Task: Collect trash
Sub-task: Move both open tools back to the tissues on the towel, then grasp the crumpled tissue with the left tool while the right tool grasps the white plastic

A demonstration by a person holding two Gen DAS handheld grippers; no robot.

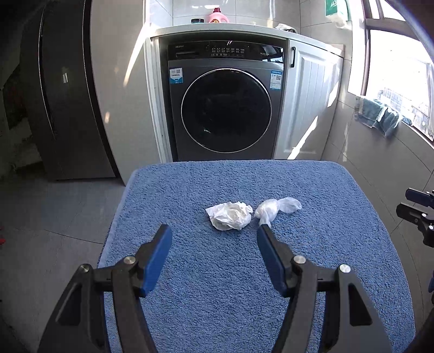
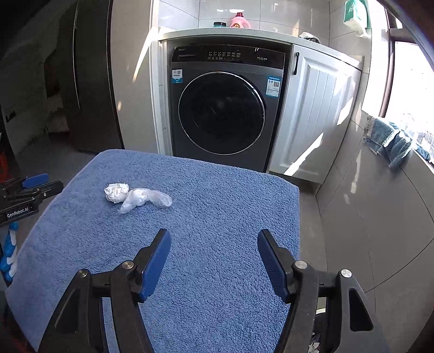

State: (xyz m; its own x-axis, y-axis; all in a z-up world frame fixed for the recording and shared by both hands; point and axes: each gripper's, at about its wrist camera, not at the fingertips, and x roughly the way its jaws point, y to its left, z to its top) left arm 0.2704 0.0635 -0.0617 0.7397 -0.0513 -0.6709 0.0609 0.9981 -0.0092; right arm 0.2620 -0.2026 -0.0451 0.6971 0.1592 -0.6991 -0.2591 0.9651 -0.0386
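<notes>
A crumpled white tissue (image 1: 230,216) and a crumpled clear plastic wrapper (image 1: 276,207) lie side by side on a blue towel-covered table (image 1: 217,285). My left gripper (image 1: 214,230) is open and empty, just short of the tissue, with its right fingertip near the wrapper. In the right wrist view the tissue (image 2: 116,192) and wrapper (image 2: 146,199) lie far to the left. My right gripper (image 2: 214,233) is open and empty over bare towel (image 2: 217,271). The left gripper (image 2: 32,187) shows at that view's left edge; the right gripper (image 1: 420,211) shows at the left view's right edge.
A grey front-loading washing machine (image 1: 225,108) stands behind the table under a white counter with a pink bottle (image 1: 217,15). A white cabinet door (image 1: 309,103) is to its right. Blue towels (image 1: 379,116) hang on the windowsill. A dark fridge (image 1: 62,95) stands at the left.
</notes>
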